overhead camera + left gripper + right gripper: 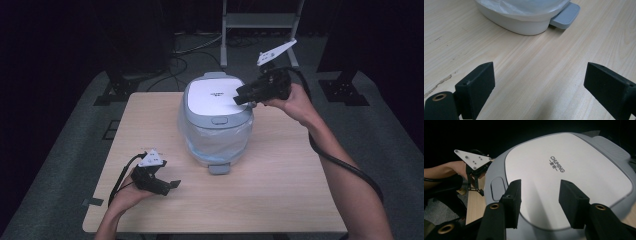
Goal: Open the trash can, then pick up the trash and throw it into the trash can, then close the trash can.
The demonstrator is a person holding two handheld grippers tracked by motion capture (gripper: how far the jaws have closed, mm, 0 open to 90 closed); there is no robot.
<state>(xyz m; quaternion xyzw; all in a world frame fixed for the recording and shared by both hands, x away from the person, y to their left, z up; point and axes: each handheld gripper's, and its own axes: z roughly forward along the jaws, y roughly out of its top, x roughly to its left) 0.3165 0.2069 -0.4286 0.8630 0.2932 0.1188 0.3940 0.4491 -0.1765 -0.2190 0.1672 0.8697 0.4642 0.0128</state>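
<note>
A small pedal bin (216, 135) stands mid-table, with a grey-rimmed white lid (214, 95) that is down, a clear bag around its body and a grey foot pedal (219, 168) at the front. My right gripper (239, 96) hovers over the lid's right edge, open and holding nothing; the lid (574, 170) lies just beyond its jaws (537, 202). My left gripper (172, 185) rests low on the table near the front left, open and empty, pointing toward the bin's base (519, 23) and pedal (565, 15).
The light wooden table (280, 195) has bare room on both sides of the bin. Beyond its far edge stand a metal frame (260, 22), cables and dark stands on grey carpet. The other hand and its gripper (475, 167) lie past the lid.
</note>
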